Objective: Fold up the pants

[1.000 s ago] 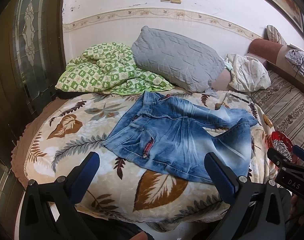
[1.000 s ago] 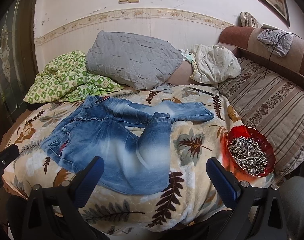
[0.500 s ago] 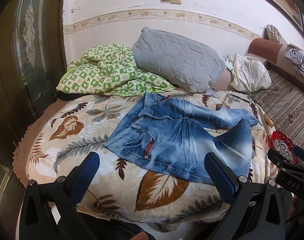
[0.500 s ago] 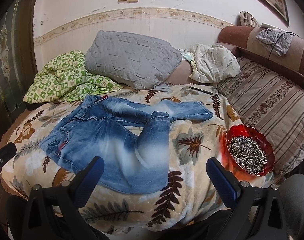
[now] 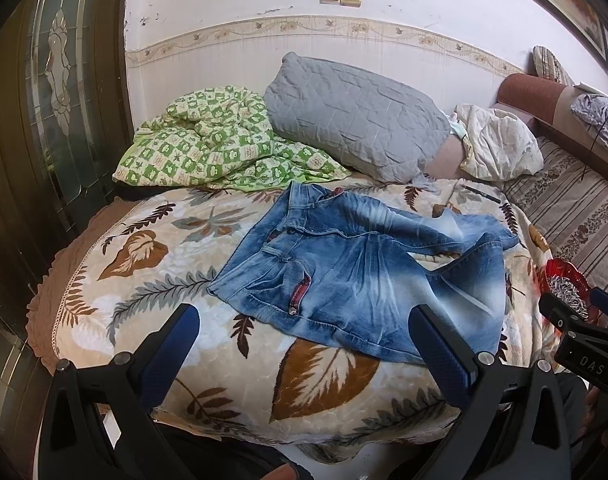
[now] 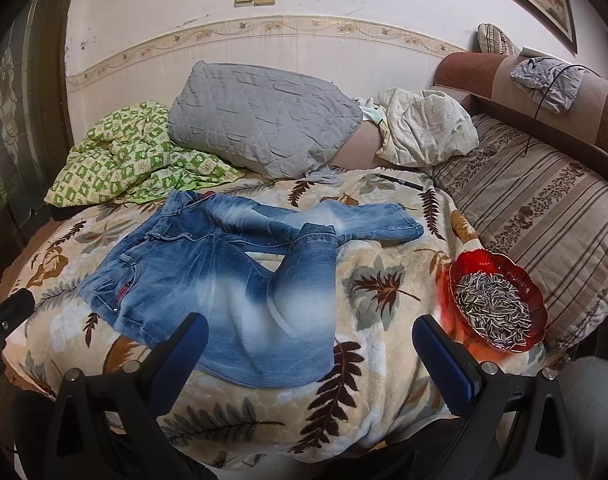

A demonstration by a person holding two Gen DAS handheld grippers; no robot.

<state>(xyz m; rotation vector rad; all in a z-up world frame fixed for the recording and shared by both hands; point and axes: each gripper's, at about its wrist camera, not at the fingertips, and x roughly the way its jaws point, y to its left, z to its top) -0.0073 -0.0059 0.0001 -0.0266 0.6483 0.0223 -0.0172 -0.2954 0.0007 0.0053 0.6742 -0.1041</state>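
Both grippers have their blue fingers spread wide, holding nothing: the left gripper (image 5: 304, 344) and the right gripper (image 6: 310, 352) hang over the near edge of the bed. Blue jeans (image 6: 224, 276) lie flat on the leaf blanket (image 6: 384, 292), legs bent. A red bowl (image 6: 498, 304) of seeds sits just beside them.

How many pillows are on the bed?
3 that I can tell: a big grey pillow against the wall, a cream flowery one to its right, and a striped one up on the headboard. The green checked bedding could hide more.
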